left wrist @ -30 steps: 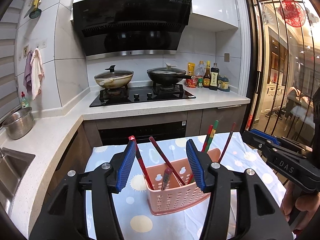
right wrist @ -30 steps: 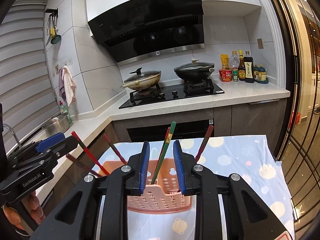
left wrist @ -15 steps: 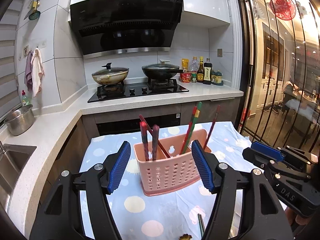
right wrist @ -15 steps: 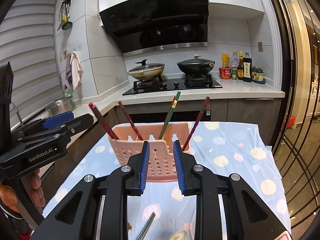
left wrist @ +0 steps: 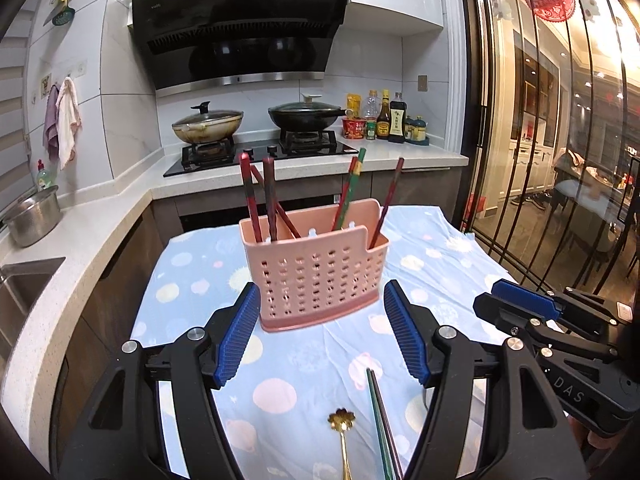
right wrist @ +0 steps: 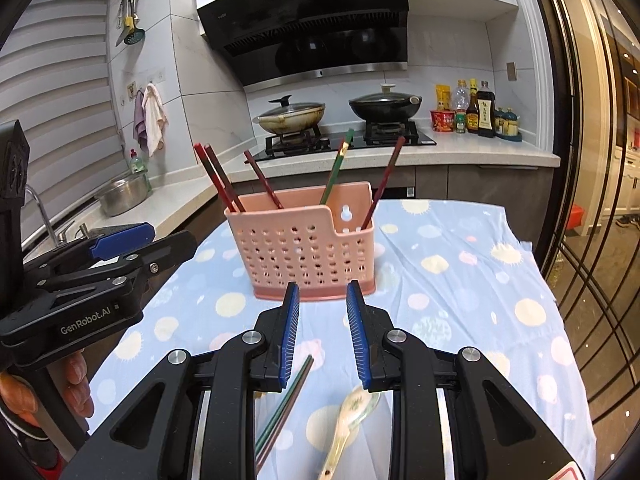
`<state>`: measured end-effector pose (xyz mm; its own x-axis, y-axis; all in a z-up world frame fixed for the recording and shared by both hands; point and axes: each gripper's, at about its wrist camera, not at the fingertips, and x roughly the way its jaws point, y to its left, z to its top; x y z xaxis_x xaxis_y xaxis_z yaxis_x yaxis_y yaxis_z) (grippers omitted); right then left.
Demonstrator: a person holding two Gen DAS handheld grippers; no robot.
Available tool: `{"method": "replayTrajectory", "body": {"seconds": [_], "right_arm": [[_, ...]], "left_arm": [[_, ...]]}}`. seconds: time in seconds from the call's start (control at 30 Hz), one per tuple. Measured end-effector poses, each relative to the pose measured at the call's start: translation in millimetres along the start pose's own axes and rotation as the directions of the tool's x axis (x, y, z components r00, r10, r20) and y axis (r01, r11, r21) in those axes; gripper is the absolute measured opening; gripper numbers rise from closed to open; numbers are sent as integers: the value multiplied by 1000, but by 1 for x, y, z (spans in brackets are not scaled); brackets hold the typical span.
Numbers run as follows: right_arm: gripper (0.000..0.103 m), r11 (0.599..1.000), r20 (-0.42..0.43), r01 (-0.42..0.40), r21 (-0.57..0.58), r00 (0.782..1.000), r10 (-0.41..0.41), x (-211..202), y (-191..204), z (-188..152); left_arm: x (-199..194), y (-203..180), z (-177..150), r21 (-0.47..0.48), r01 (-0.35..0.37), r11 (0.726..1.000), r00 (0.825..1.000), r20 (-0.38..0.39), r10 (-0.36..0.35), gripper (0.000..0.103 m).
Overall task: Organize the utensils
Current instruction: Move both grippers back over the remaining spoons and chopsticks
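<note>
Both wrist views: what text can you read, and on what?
"GenRobot.AI": side of the left hand-held gripper.
"DAS": side of the right hand-held gripper.
"19": sticker on the hood; its small print is unreadable.
Bottle labels by the stove: too small to read.

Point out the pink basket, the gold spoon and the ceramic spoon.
pink basket (left wrist: 320, 280), left wrist view, on its perforated front wall.
gold spoon (left wrist: 343, 420), left wrist view, on its flower-shaped bowl.
ceramic spoon (right wrist: 356, 404), right wrist view, on its bowl.

A home kitchen. A range hood (left wrist: 240, 28) hangs over a gas hob (left wrist: 260, 152) with two lidded pans. Sauce bottles (left wrist: 390, 120) line the counter.
</note>
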<state>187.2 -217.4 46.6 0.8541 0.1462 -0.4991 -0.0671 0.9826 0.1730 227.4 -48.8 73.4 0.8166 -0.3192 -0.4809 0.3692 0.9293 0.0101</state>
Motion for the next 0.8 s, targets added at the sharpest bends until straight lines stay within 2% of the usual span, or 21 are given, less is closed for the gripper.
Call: {"method": "replayTrajectory", "body": {"seconds": [0.33,0.57,0.8], "right_arm": [[25,999,-64,36,40,997,-33,-6,-12,-46],[25,998,-134,53,36,990,-48,-3,-9,-84],[25,998,-201,39,56,979,-28,11,-2,-113]], "left_arm": [[-3,-3,-52,-29,-1,1000,996,-89,-1,61],[-1,0,-92,-62,14,998,985,-170,-24,61],[3,4,-124,-88,7,996,972,-234,-28,61]]}}
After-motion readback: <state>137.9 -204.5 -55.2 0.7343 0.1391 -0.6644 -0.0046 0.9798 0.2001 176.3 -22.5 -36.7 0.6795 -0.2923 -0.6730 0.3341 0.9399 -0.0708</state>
